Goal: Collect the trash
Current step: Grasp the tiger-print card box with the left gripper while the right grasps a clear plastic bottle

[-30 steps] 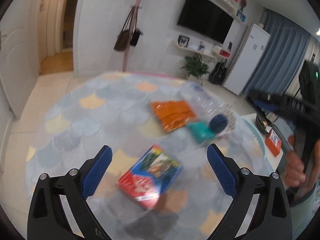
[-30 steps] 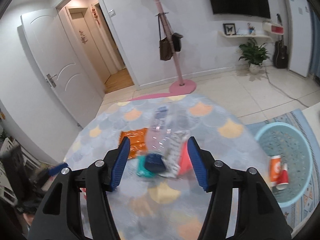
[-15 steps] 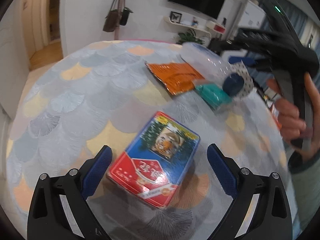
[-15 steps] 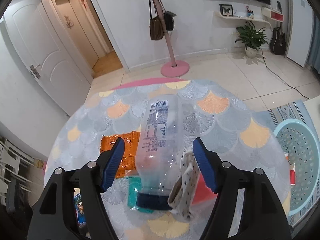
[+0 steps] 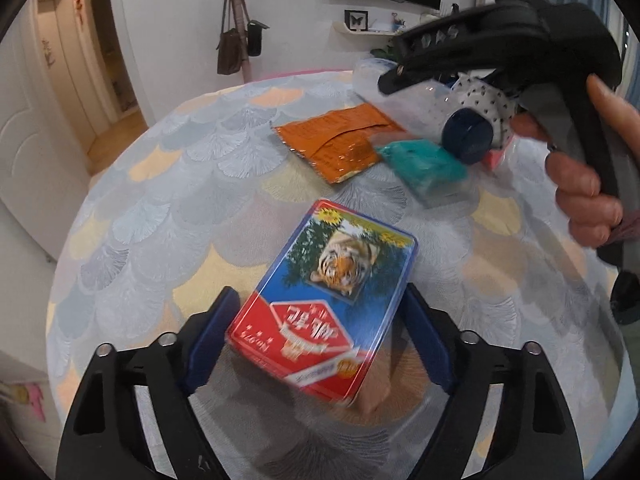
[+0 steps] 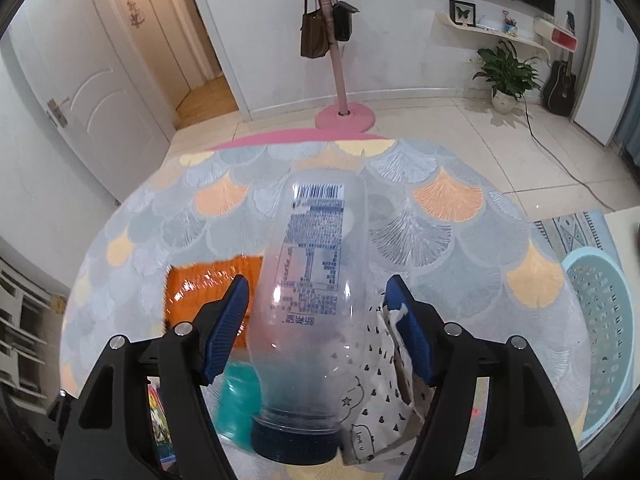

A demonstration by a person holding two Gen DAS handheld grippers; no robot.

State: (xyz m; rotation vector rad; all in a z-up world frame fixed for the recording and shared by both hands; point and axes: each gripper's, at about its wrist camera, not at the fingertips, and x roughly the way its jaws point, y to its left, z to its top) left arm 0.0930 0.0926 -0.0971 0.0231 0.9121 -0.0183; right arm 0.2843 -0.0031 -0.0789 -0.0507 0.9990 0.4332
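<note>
A red and blue box with a tiger picture [image 5: 328, 304] lies on the round table [image 5: 168, 184], between the fingers of my open left gripper [image 5: 320, 336]. A clear plastic bottle with a dark blue cap [image 6: 308, 300] lies between the fingers of my open right gripper [image 6: 320, 328]; it also shows in the left wrist view [image 5: 464, 136]. Beside the bottle lie an orange wrapper [image 5: 340, 140], a teal packet [image 5: 424, 164] and a white dotted paper bag [image 6: 380, 400]. The right gripper shows in the left wrist view [image 5: 500, 40], held by a hand.
A light blue basket [image 6: 600, 328] stands on the floor to the right of the table. A pink coat stand with bags [image 6: 336, 40], a potted plant [image 6: 504, 80] and an open doorway [image 6: 192, 60] lie beyond the table.
Both grippers have moved forward and down. The tiger box now sits between my left fingers, and the bottle sits deeper between my right fingers.
</note>
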